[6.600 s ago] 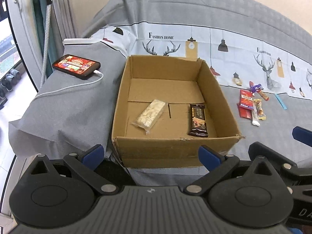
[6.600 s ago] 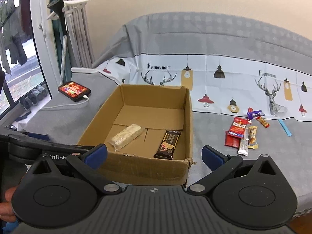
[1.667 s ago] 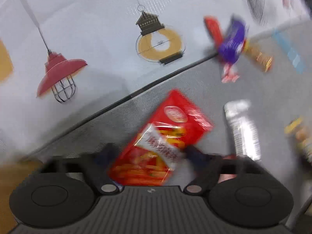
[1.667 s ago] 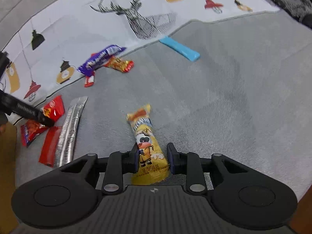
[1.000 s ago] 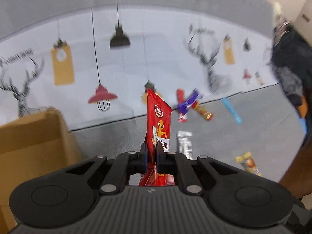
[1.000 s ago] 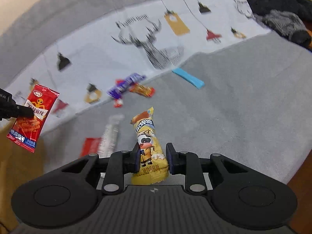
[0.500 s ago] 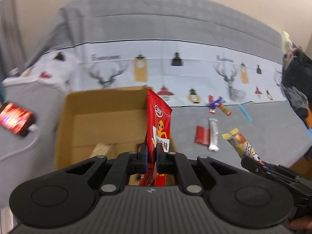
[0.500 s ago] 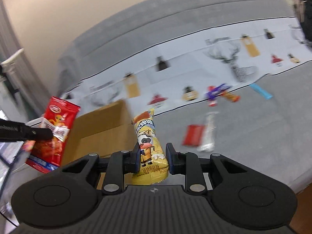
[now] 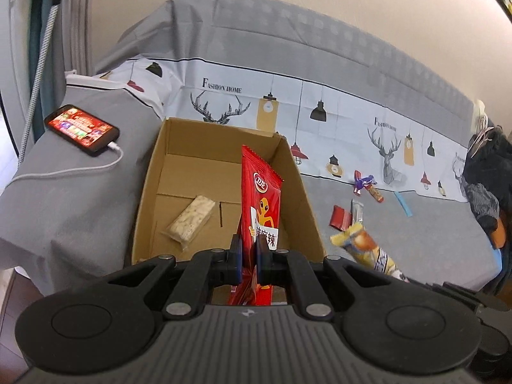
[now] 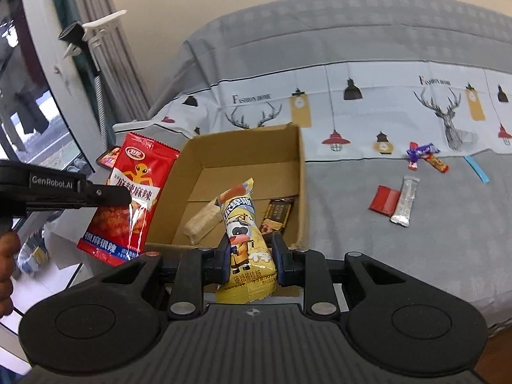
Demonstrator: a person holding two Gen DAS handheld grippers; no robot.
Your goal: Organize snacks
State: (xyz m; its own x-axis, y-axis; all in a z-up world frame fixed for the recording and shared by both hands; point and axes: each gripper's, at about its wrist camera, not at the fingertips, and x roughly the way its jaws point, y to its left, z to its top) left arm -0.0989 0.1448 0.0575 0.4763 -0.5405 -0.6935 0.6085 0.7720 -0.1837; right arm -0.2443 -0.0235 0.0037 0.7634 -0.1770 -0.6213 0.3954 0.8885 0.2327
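Left gripper (image 9: 248, 257): jaws clenched on flat red foil snack packet (image 9: 260, 198), held edge-up over near wall of open brown cardboard box (image 9: 145, 192). From right wrist view, same packet hanging at box's near-left corner, partly outside the rim.

Right gripper (image 10: 251, 259): jaws grasping puffy yellow cartoon-cow snack bag (image 10: 244, 233) by lower half, top poking toward box opening, near front wall.

Inside box: pale nougat bar in clear wrap (image 9: 188, 220) left of centre; dark brown chocolate bar (image 10: 277, 212) against right wall. Floor between and behind them bare.

Loose on grey bedcover (image 10: 416, 256), well apart from box: small red sachet (image 10: 383, 204), silver stick pack (image 10: 404, 204), purple-wrapped candy (image 10: 420, 151), blue strip (image 10: 476, 169).

Step in hand, by judgement: dropping both packets into box.

To do well: carry each packet fully past rim before letting go; red one especially, inward from corner. Lower before release, so nothing bounces out. Aim for bare floor at back. Keep grippers apart over opening; release one, then the other.
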